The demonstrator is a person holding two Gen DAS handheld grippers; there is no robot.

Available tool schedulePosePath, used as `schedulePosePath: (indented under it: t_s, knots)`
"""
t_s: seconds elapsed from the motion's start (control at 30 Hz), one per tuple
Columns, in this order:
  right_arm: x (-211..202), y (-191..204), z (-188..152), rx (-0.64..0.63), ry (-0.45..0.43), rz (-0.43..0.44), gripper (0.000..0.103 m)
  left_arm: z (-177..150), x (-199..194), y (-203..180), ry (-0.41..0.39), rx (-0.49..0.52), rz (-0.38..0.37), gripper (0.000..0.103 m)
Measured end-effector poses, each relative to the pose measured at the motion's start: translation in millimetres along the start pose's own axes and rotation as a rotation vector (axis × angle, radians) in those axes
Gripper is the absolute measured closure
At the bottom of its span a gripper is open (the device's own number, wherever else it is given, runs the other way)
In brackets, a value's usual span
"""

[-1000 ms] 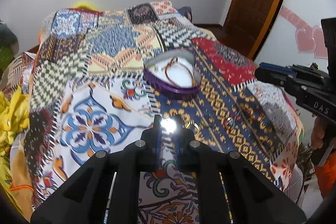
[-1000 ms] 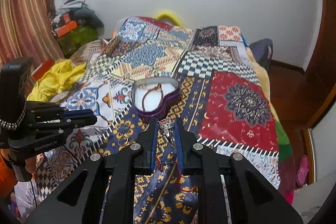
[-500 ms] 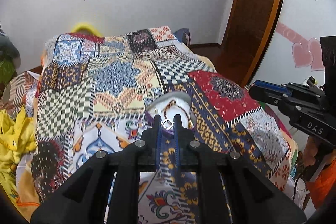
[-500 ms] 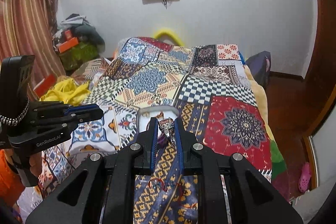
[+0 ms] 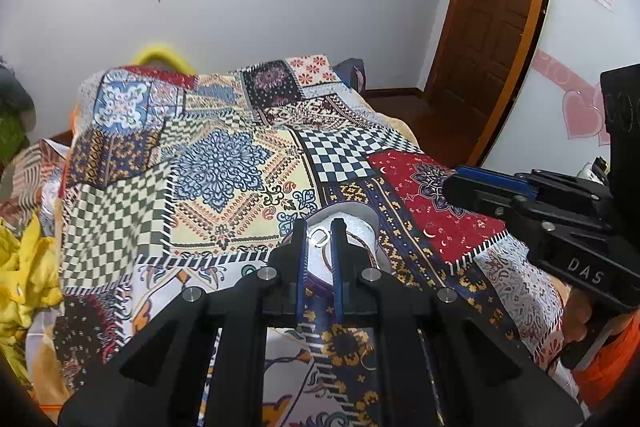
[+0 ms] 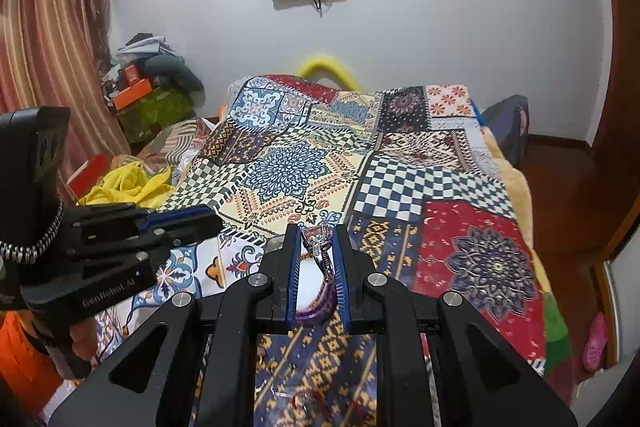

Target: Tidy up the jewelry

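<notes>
My left gripper point(image 5: 319, 227) is shut on a small silver ring point(image 5: 320, 238). Right behind its fingertips lies the heart-shaped jewelry box point(image 5: 362, 221), white inside with a purple rim and mostly hidden by the fingers. A thin reddish cord lies in it. My right gripper point(image 6: 317, 231) is shut on a silver stone-set ornament point(image 6: 320, 253), held above the same box point(image 6: 320, 311). Each gripper also shows in the other's view: the right one point(image 5: 454, 187) at the right edge, the left one point(image 6: 212, 221) at the left.
A patchwork bedspread point(image 6: 400, 183) covers the bed. Loose jewelry pieces point(image 6: 304, 401) lie on it below my right gripper. Yellow cloth point(image 5: 20, 279) is heaped at the bed's left side. A wooden door point(image 5: 496, 27) stands to the right, and clutter point(image 6: 152, 87) is piled by the curtain.
Both grippers rose off the bedspread with their pieces and moved forward. The box, farther off before, now lies directly behind and under the fingertips.
</notes>
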State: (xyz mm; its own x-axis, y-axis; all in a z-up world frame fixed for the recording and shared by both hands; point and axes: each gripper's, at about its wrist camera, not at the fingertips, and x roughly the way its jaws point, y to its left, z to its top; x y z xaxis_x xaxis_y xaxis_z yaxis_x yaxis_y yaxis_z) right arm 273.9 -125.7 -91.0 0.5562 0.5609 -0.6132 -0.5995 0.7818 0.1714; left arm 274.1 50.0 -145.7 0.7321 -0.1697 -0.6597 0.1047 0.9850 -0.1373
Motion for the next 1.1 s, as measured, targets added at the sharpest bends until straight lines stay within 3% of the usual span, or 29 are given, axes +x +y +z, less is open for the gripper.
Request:
schedulePosePath:
  t_s: [0.53, 1.1]
  knots:
    - [67, -15, 0, 0.062, 0.165, 0.076, 0.089, -10, 72, 6, 0.151, 0.009, -0.028, 0.094]
    - [68, -14, -1, 0.068, 0.222, 0.116, 0.087, -14, 63, 9, 0.16, 0.001, -0.032, 0.093]
